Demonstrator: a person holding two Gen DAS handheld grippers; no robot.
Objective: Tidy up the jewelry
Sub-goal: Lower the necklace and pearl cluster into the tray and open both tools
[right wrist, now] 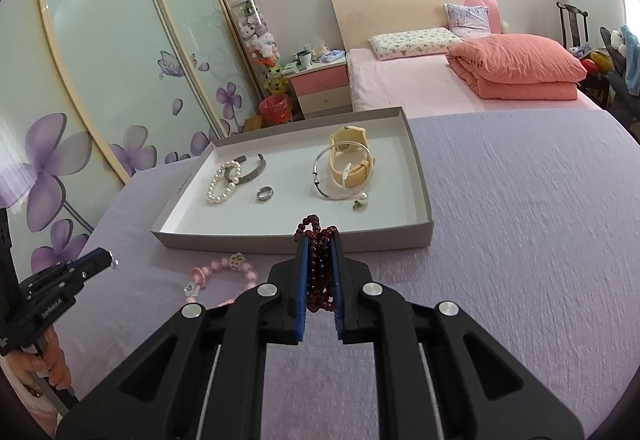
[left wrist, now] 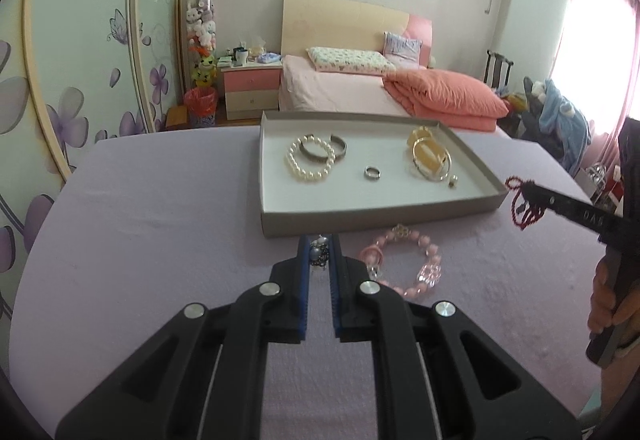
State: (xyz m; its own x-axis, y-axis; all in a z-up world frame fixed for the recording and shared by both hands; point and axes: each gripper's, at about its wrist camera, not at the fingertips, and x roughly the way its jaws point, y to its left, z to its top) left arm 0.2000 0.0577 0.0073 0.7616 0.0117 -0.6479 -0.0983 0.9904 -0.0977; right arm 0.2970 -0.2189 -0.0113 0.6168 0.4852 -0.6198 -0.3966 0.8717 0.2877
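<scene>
The left gripper [left wrist: 320, 254] is closed on a small beaded brooch-like ornament [left wrist: 319, 255], silvery with a pale pearl, held just short of the tray's near wall. The right gripper [right wrist: 319, 266] clamps a dark red bead bracelet [right wrist: 319, 268], its loops bunched between the blue pads [right wrist: 303, 272].

Seen from the left wrist, a shallow grey cardboard tray [left wrist: 280, 218] with a white floor sits at twelve o'clock on a lavender bedspread [left wrist: 140, 240]. Inside it, from nine to three o'clock: a pearl bracelet [left wrist: 310, 160] overlapping a dark metal cuff [left wrist: 324, 148], a silver ring [left wrist: 372, 172], and a thin silver bangle [left wrist: 434, 164] lying over a cream watch [left wrist: 424, 144], with a small charm [left wrist: 453, 181] beside it.

Outside the tray, at two o'clock of the left gripper, a pink bead bracelet [left wrist: 408, 260] with a gold flower lies on the bedspread, near the tray's front wall.

The left gripper's body reads "GenRobot.AI" in the right wrist view. Small print on the tray's left wall is too small to read.

Beyond stand a pink bed [left wrist: 340, 88], a folded coral duvet [left wrist: 444, 98] and a nightstand [left wrist: 250, 88].
</scene>
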